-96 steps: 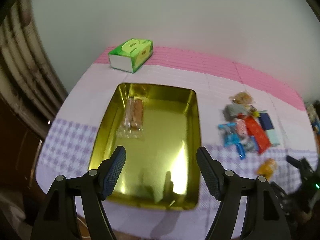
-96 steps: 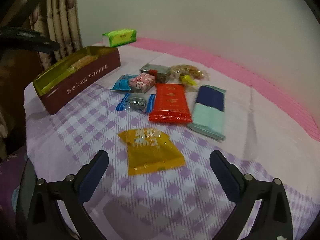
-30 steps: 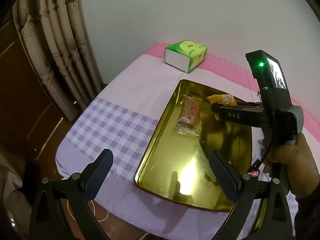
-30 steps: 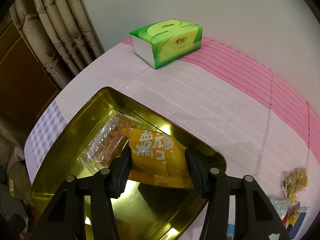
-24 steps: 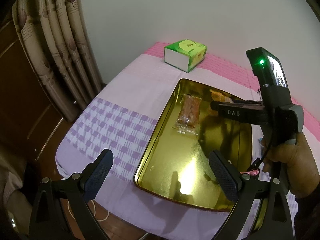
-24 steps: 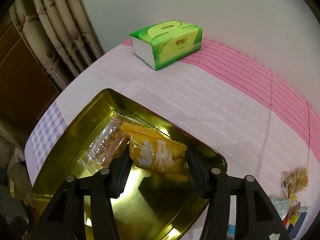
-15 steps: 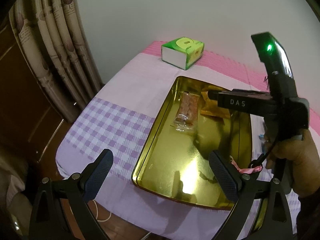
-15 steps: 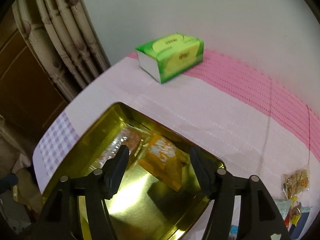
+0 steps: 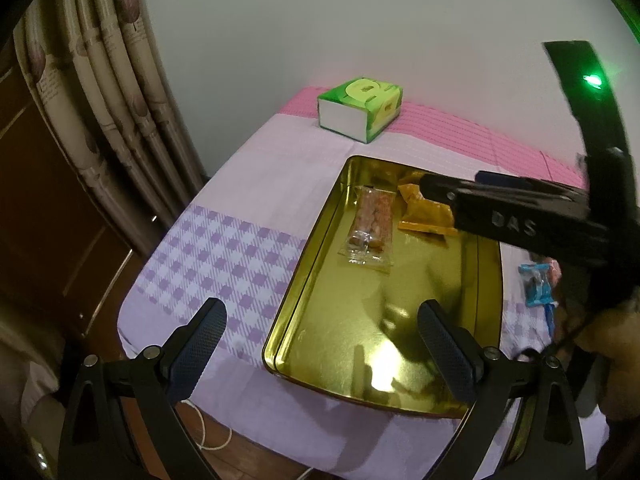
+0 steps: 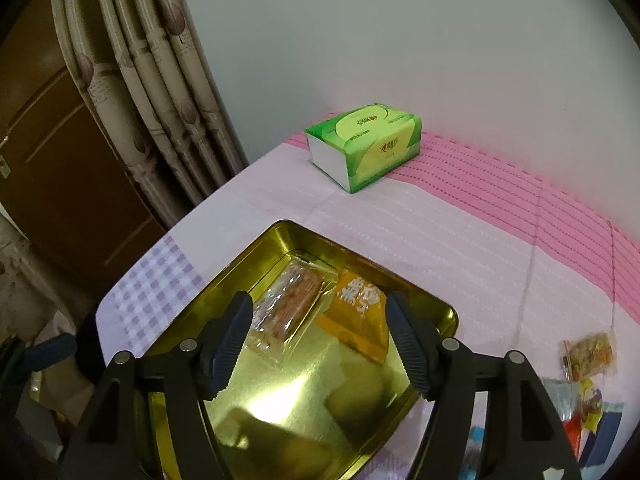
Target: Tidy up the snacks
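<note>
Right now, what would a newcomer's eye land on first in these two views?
The shiny gold tin in the middle of the table, with a clear-wrapped biscuit pack and an orange snack packet lying side by side at its far end. Just above it the right gripper is opening, with nothing between its fingers. Behind the tin, a bright green tissue box sits on the pink strip of cloth by the wall.

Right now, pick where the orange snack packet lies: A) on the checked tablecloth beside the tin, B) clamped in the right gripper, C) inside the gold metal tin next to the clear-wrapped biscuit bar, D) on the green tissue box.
C: the orange snack packet lies inside the gold metal tin beside the clear-wrapped biscuit bar, free of the pads.
</note>
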